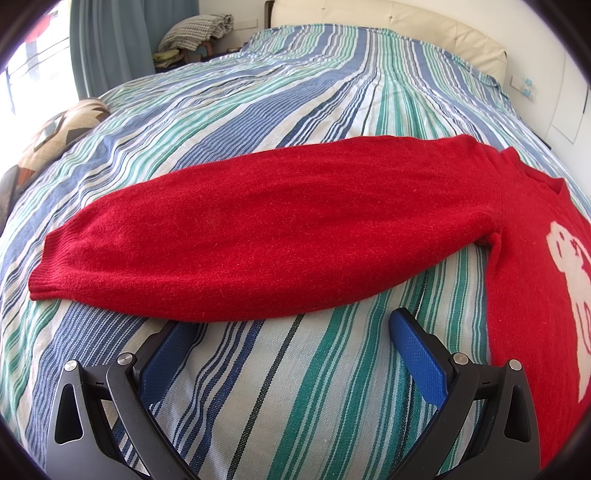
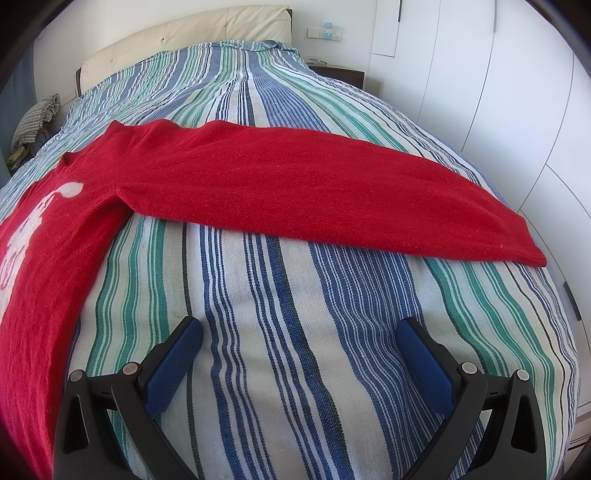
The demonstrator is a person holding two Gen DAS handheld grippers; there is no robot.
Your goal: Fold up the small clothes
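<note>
A red knit sweater (image 1: 258,236) with a white figure on its chest lies flat on the striped bedspread (image 1: 258,387), both sleeves spread out sideways. In the left wrist view one sleeve stretches across the frame, its cuff (image 1: 44,269) at the left. My left gripper (image 1: 290,328) is open just below that sleeve, its left fingertip tucked under the sleeve's lower edge. In the right wrist view the other sleeve (image 2: 314,195) runs to a cuff (image 2: 524,251) at the right. My right gripper (image 2: 301,330) stands open over bare bedspread (image 2: 258,314), short of the sleeve.
A cream headboard (image 2: 184,33) stands at the far end of the bed. White wardrobe doors (image 2: 517,110) line the right side. A patterned cushion (image 1: 62,129) lies at the bed's left edge, with a chair holding folded cloth (image 1: 195,33) beyond it by the curtain.
</note>
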